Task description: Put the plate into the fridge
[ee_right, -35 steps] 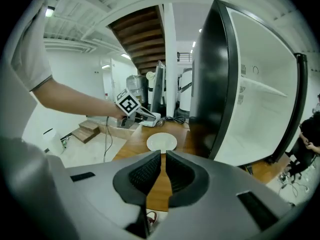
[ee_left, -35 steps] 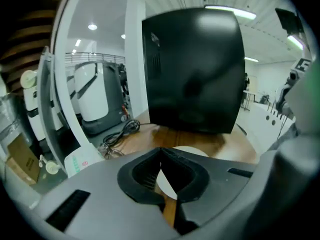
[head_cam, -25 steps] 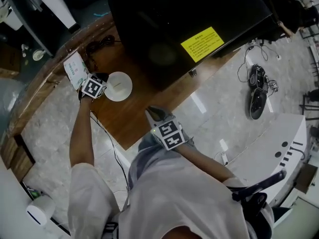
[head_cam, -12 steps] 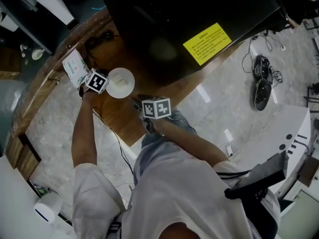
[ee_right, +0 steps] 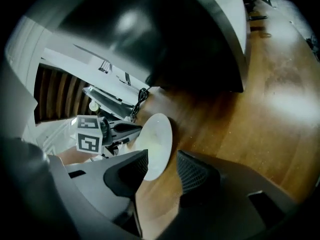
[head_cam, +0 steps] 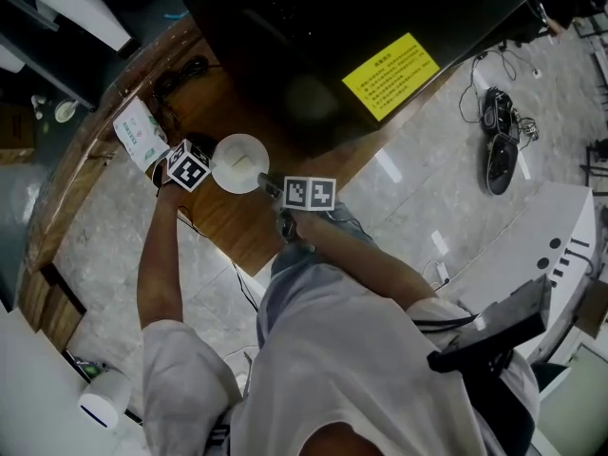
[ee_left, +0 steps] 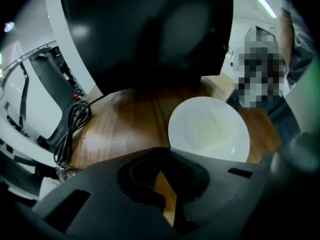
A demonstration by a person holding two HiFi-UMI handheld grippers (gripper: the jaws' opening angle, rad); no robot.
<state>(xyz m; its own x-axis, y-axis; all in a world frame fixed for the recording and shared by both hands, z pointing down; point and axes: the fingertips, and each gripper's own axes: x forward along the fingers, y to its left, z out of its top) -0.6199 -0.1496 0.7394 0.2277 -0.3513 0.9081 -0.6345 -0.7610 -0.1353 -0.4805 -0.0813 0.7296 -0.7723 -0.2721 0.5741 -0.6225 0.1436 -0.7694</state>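
Observation:
A round white plate [head_cam: 239, 162] lies flat on the wooden counter [head_cam: 228, 226], in front of a big black appliance with a yellow label [head_cam: 389, 74]. My left gripper [head_cam: 207, 165] hangs at the plate's left rim. In the left gripper view its jaws [ee_left: 165, 186] stand shut with only a sliver of wood showing, and the plate [ee_left: 209, 129] lies just beyond them. My right gripper [head_cam: 272, 187] is at the plate's right rim. Its jaws [ee_right: 160, 166] have just been opening and stand open, with the plate's near edge [ee_right: 155, 144] between the fingers, not pinched.
A printed packet [head_cam: 138, 133] lies left of the left gripper, and a coiled black cable [head_cam: 185, 72] lies behind it. The counter's front edge runs close to the person. Shoes [head_cam: 499, 145] and white equipment [head_cam: 541, 255] stand on the floor to the right.
The right gripper has rolled and come down from near the person's body to the plate's right rim. The left gripper has sunk a little at the left rim. The plate lies as before.

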